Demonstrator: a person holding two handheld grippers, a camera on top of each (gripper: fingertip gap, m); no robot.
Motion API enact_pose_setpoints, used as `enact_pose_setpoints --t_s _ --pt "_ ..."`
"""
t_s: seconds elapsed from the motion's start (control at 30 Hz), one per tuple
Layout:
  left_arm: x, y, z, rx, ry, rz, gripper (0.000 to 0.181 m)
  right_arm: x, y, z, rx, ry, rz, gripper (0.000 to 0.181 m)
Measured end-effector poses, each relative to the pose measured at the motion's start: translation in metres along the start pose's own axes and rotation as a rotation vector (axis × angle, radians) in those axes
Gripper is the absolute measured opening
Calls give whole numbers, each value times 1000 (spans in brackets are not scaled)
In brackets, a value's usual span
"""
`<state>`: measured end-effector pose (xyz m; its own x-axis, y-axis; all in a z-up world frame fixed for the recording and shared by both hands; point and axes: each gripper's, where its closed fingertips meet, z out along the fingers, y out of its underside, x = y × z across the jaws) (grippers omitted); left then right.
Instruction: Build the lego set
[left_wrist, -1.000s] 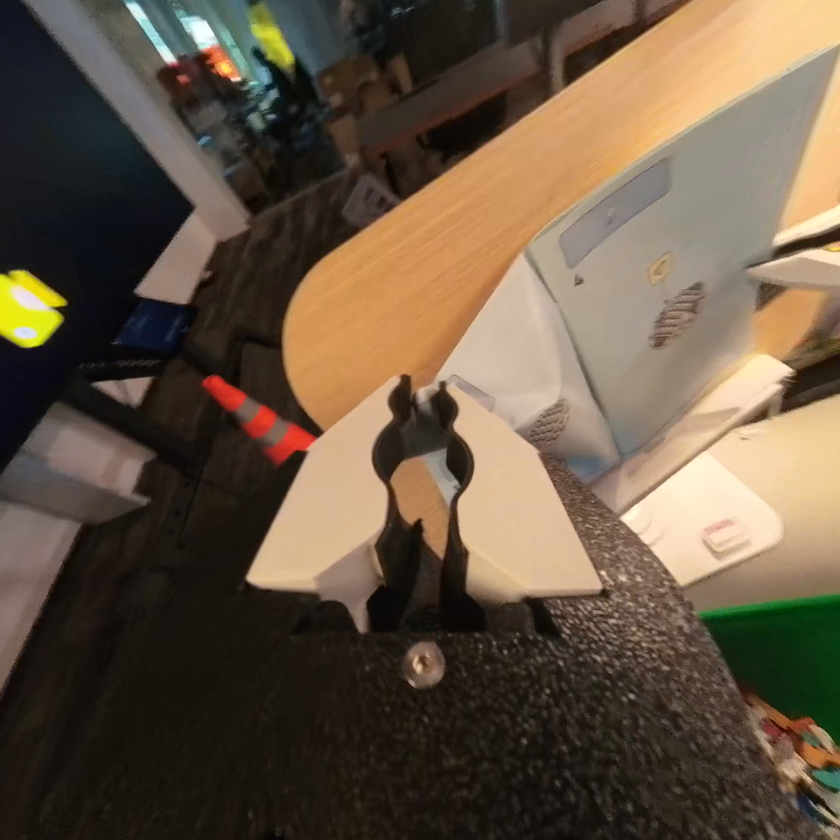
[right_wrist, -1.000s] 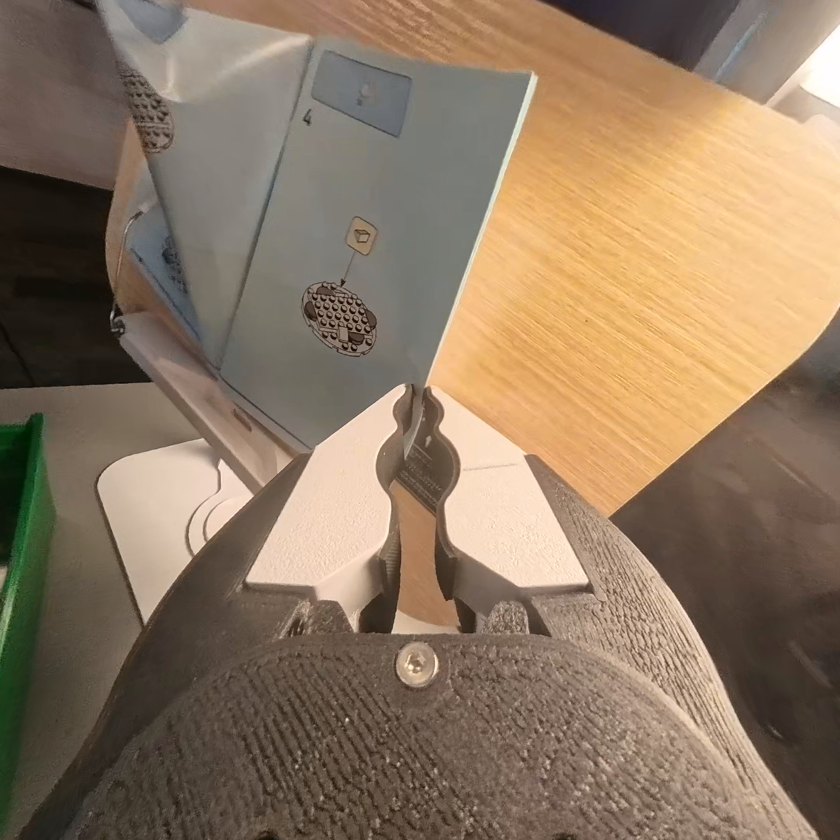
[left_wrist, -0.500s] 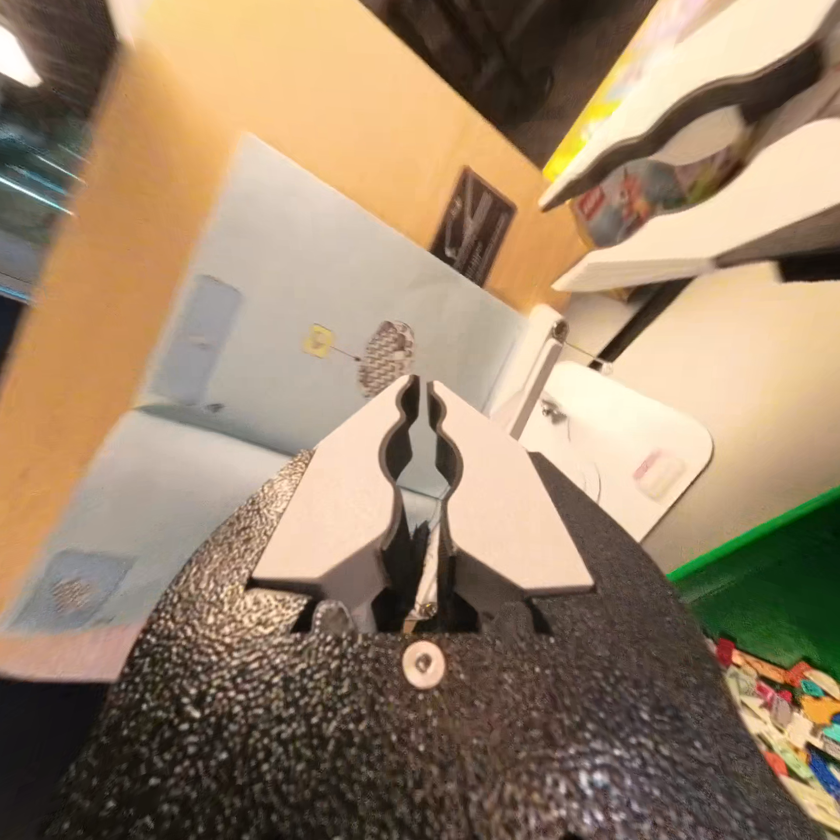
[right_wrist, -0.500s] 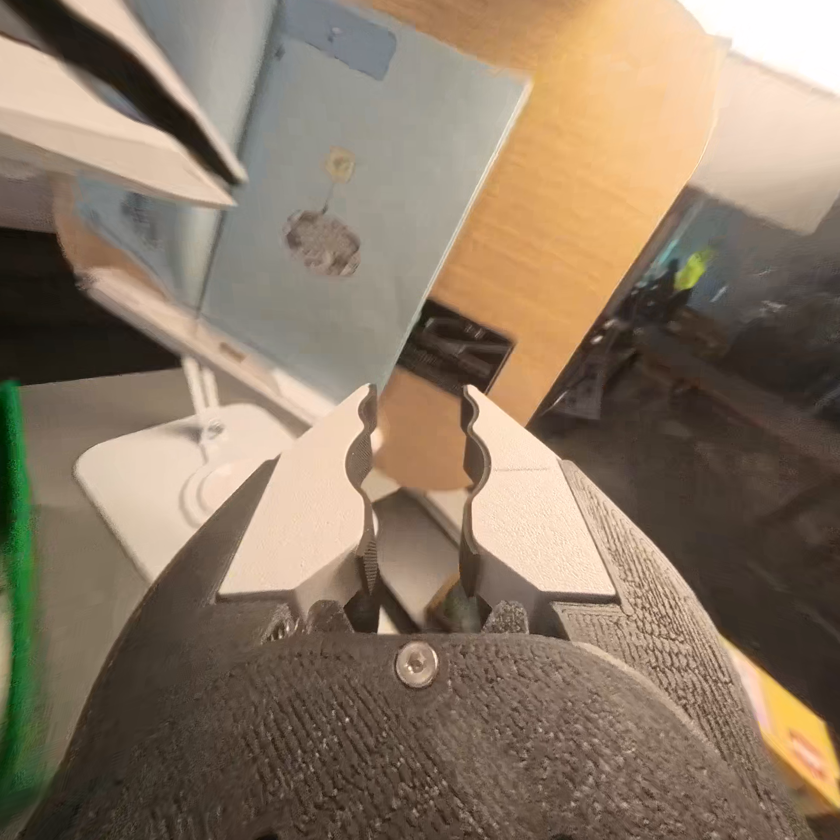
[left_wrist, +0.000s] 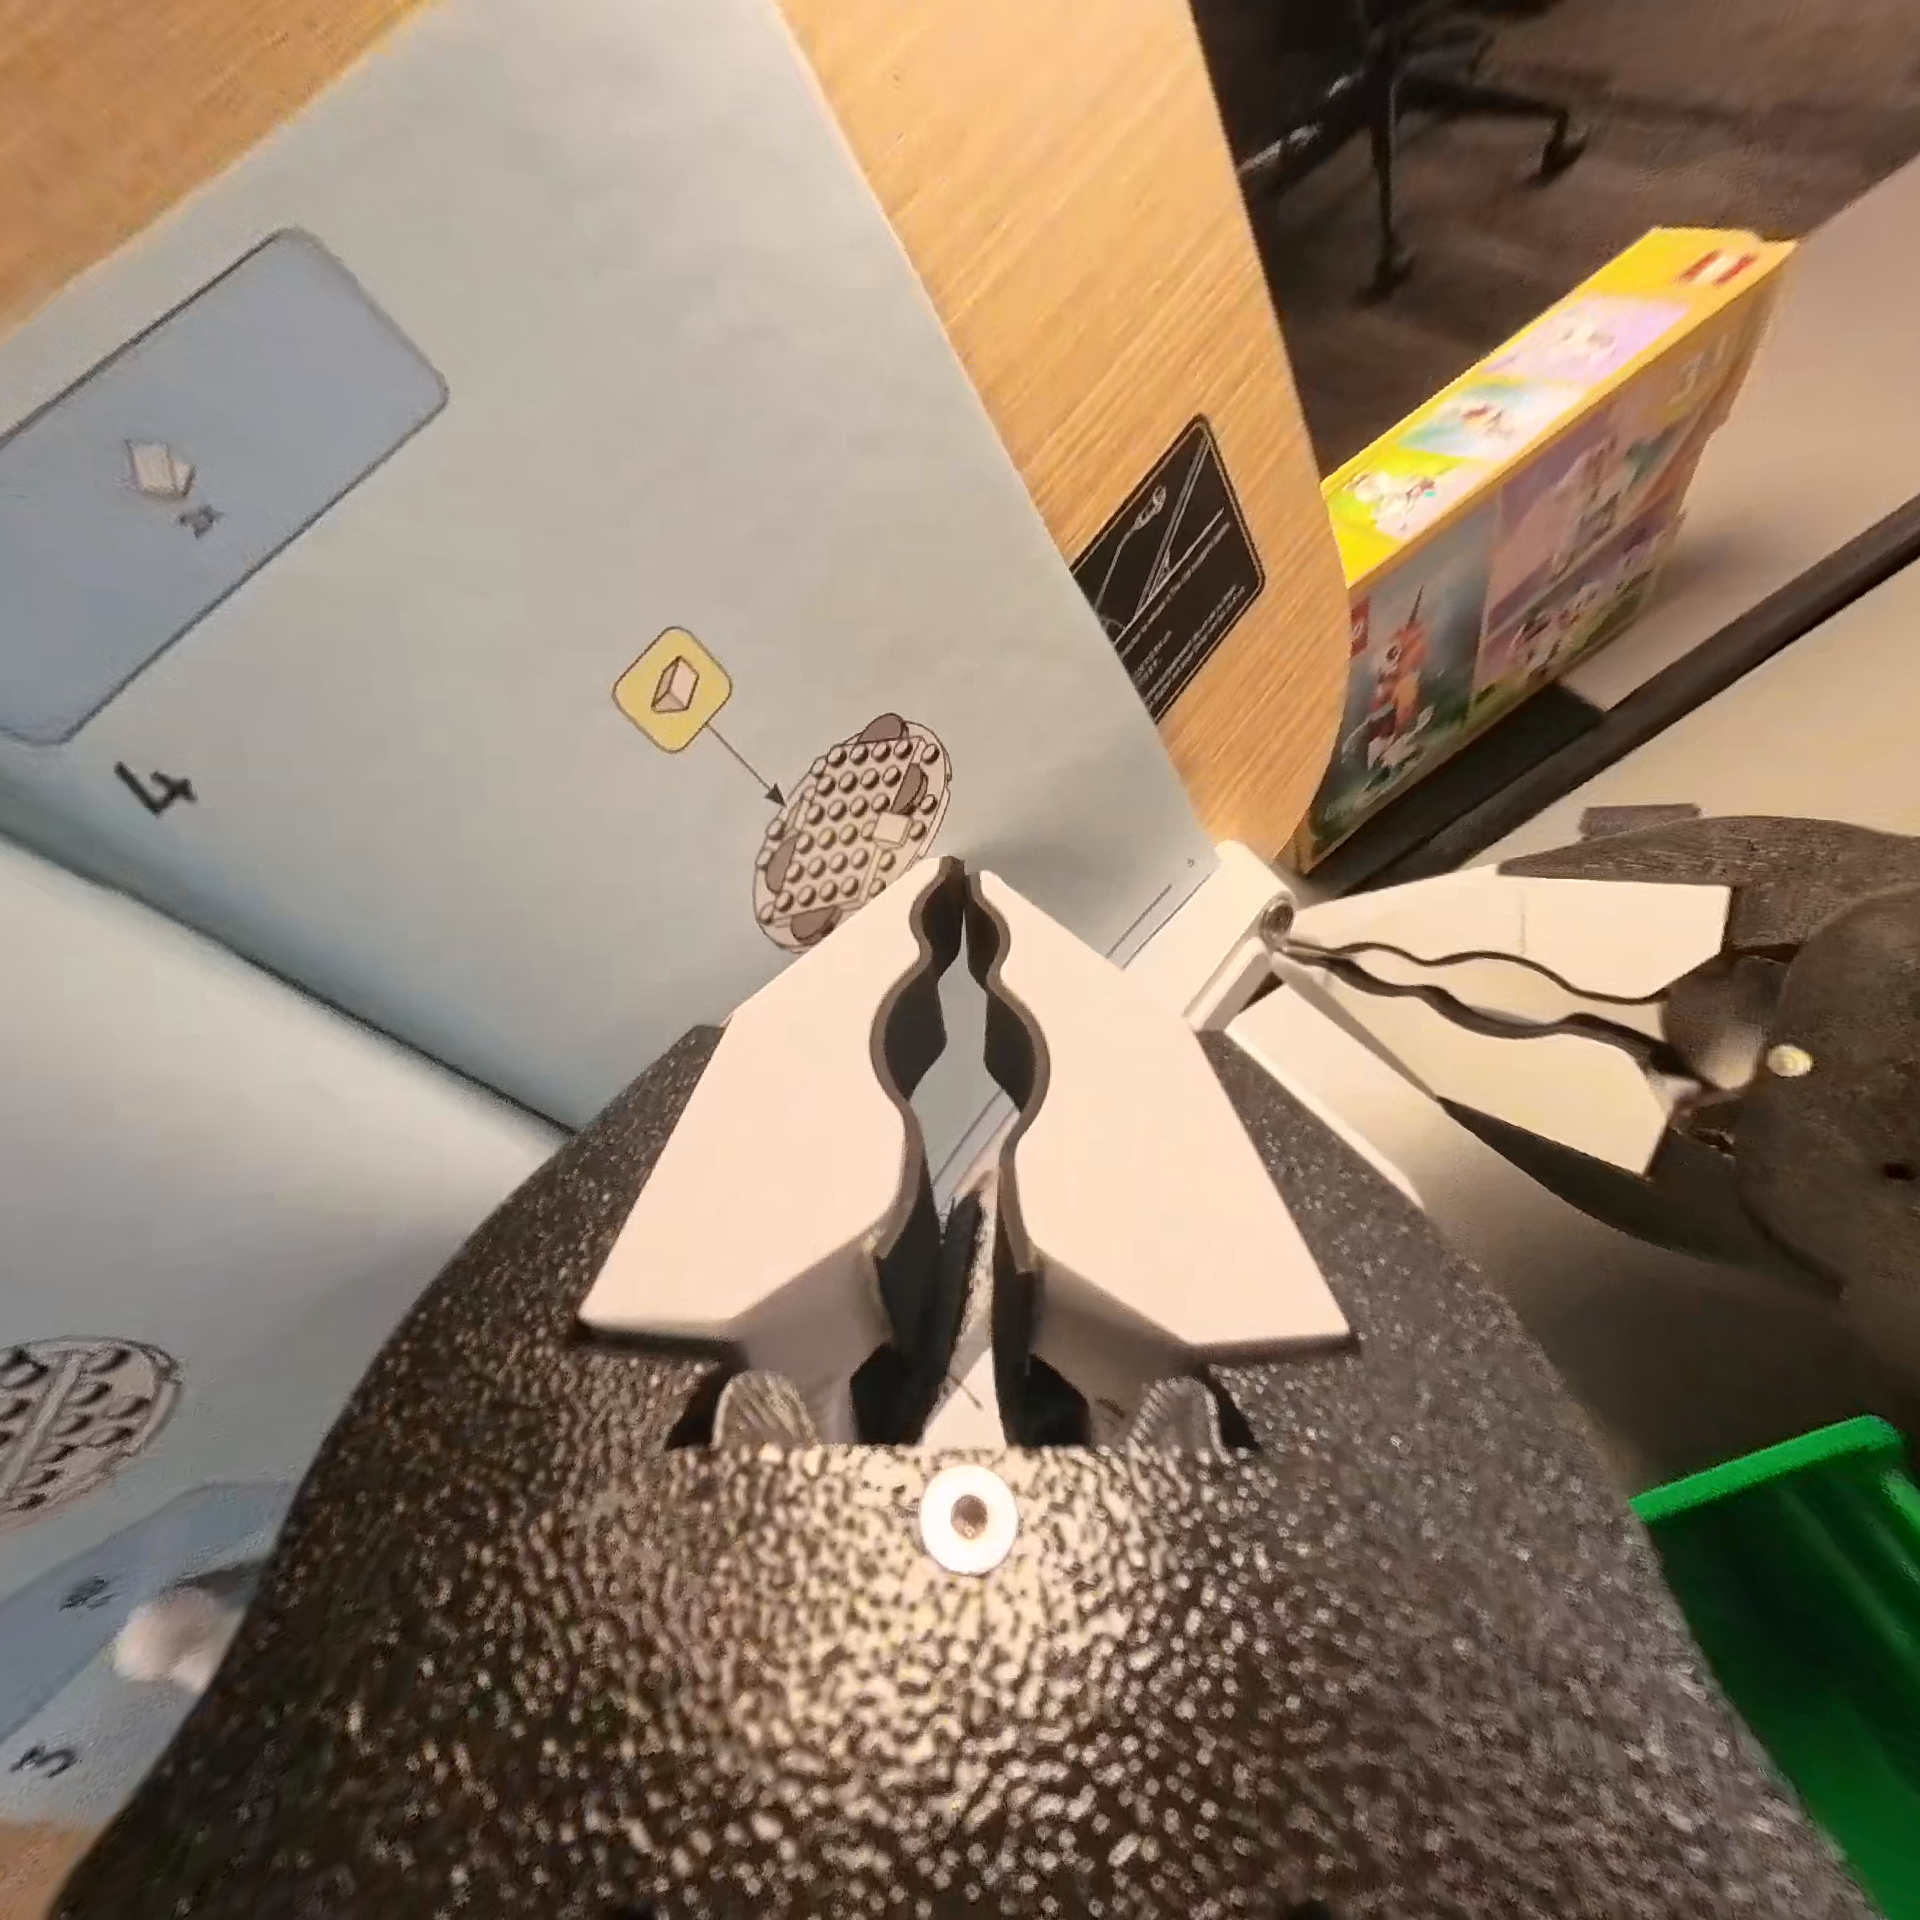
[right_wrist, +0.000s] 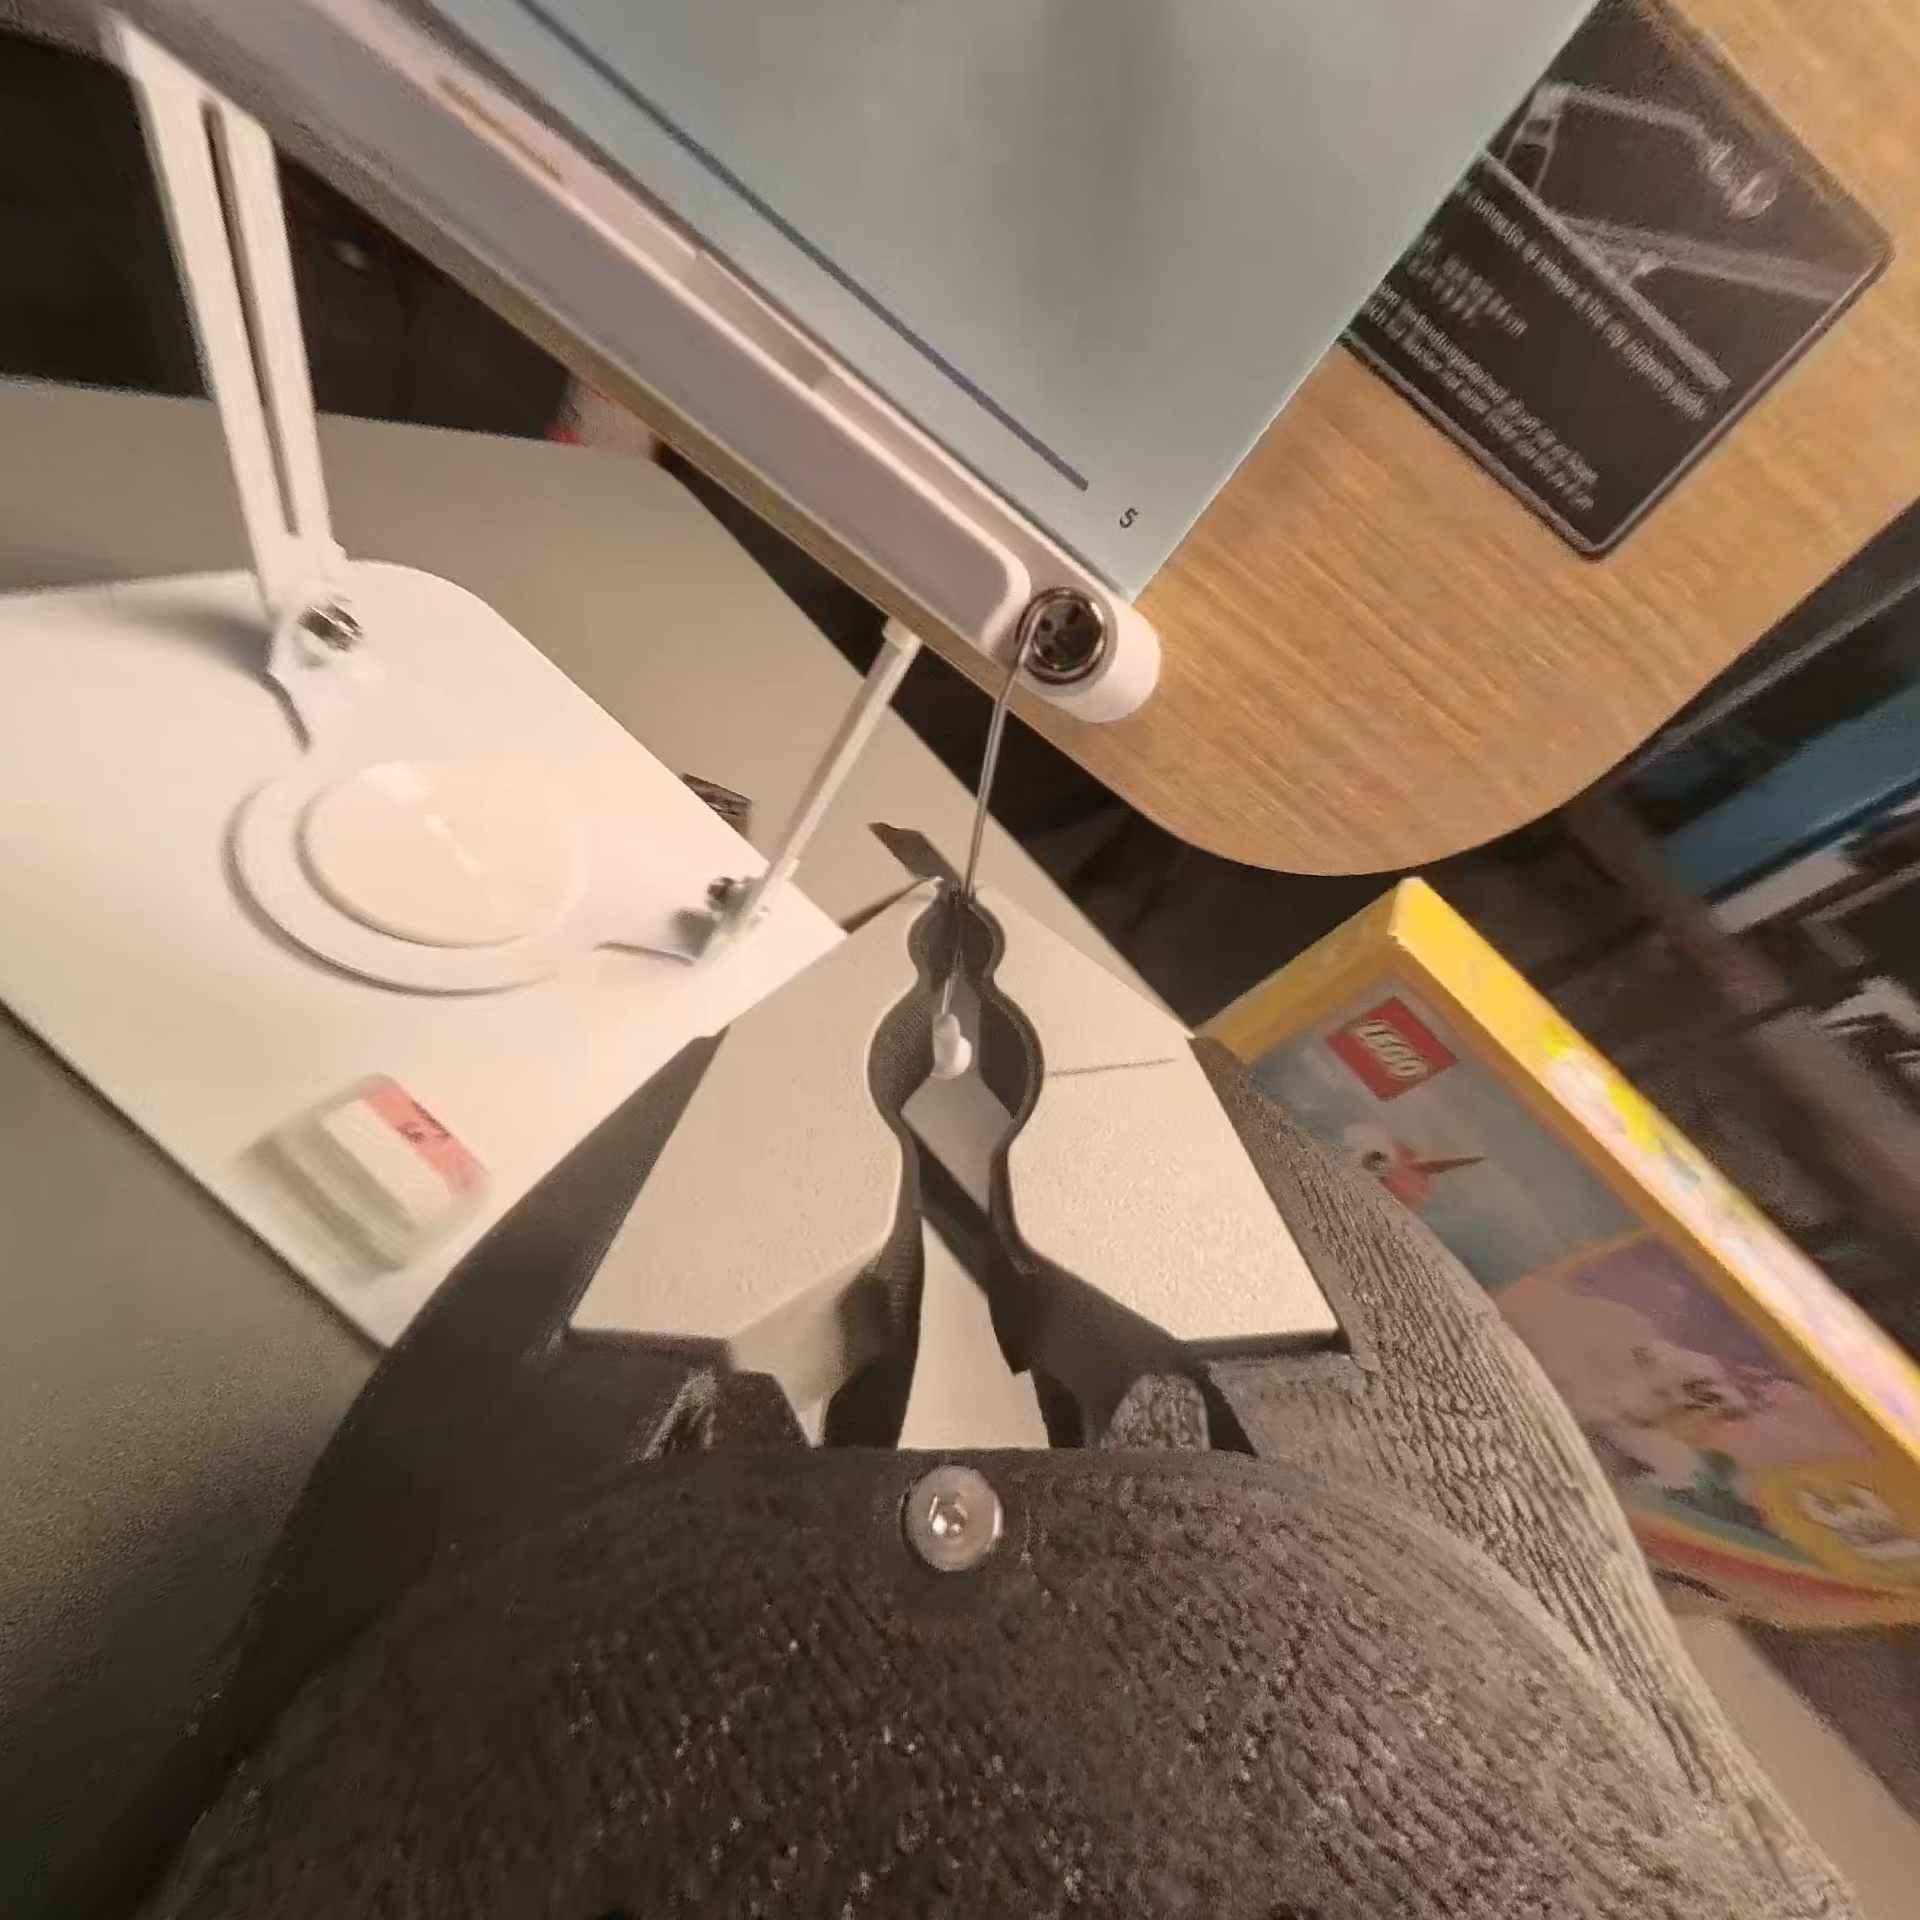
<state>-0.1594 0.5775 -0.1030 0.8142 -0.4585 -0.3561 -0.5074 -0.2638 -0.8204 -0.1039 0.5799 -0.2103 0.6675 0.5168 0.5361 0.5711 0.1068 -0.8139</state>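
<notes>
The light-blue instruction booklet (left_wrist: 468, 520) lies open on a wooden book stand (left_wrist: 1091, 312). My left gripper (left_wrist: 961, 883) is shut, its tips right in front of the round-plate drawing on the page; I see nothing between them. My right gripper (right_wrist: 956, 899) is shut on the thin wire page holder (right_wrist: 987, 769) that hangs from the hinge (right_wrist: 1055, 634) at the corner of the stand's white ledge. The wire's white tip sits between the jaws. The right gripper also shows in the left wrist view (left_wrist: 1294, 925), at the ledge's end. The booklet's lower edge shows in the right wrist view (right_wrist: 935, 208).
A yellow Lego box (left_wrist: 1538, 520) stands to the right behind the stand and also shows in the right wrist view (right_wrist: 1558, 1247). The stand's white base (right_wrist: 156, 779) carries a small white and pink block (right_wrist: 364, 1174). A green bin's edge (left_wrist: 1818, 1662) is at lower right. About 12 cm separates my left fingertips from my right.
My right gripper let go of the page, opened, dropped to the ledge corner and shut on the wire holder. My left gripper swung from the room side to face the page.
</notes>
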Motion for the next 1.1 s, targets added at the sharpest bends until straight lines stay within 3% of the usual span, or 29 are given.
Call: enact_pose_setpoints --t_s 0.13,0.47,0.73,1.1 --pt "0 -1 1 39 -5 -52 0 25 0 -13 -11 100 -191 0" --pt "-1 -1 1 45 -39 -62 0 59 -34 -27 56 405 -1224 0" --pt "0 -1 0 48 -32 -74 0 58 -73 -26 231 408 -1833 0" --pt "-1 -1 1 42 -79 -35 0 37 -99 -16 402 316 -2285 0"
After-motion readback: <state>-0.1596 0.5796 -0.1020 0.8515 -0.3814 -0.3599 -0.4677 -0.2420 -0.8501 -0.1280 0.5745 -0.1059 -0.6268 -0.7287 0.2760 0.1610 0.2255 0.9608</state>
